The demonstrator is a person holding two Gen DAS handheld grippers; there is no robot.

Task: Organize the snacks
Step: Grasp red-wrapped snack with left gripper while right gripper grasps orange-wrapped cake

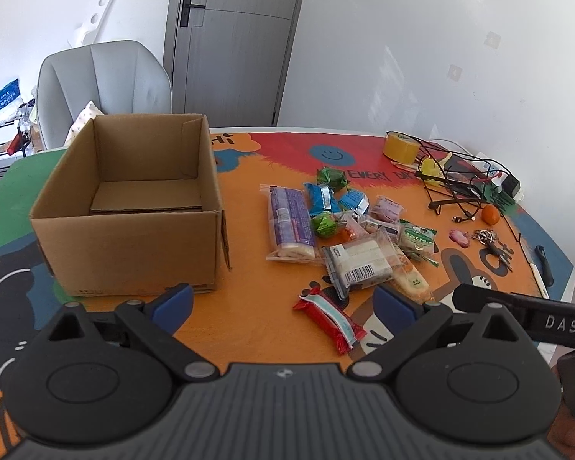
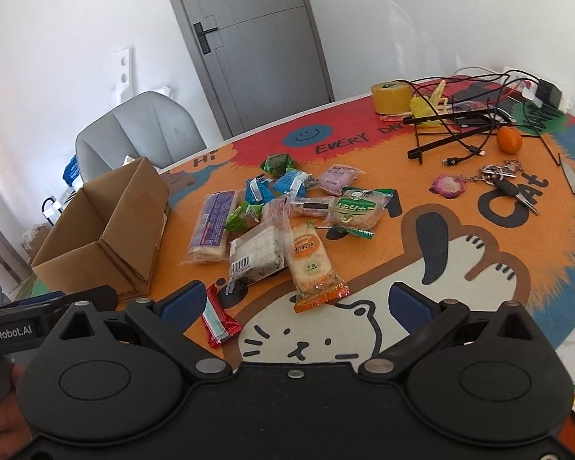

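An open, empty cardboard box [image 1: 134,207] [image 2: 103,241] stands at the table's left. To its right lies a pile of wrapped snacks: a long purple pack [image 1: 289,222] [image 2: 212,226], a clear pack with a barcode [image 1: 358,264] [image 2: 255,257], an orange-ended pack [image 2: 310,264], blue [image 1: 322,197] and green [image 1: 331,176] packets. A red-wrapped bar [image 1: 329,322] [image 2: 218,318] lies nearest. My left gripper [image 1: 283,303] hovers open above the mat, the red bar between its fingers' span. My right gripper [image 2: 297,303] is open over the orange pack's near end, holding nothing.
A yellow tape roll [image 1: 400,147] [image 2: 391,97], tangled black cables and a stand [image 2: 464,126], an orange fruit [image 2: 509,140] and keys [image 2: 506,180] crowd the far right. A grey chair [image 1: 103,84] stands behind the box. The colourful mat [image 2: 460,260] covers the table.
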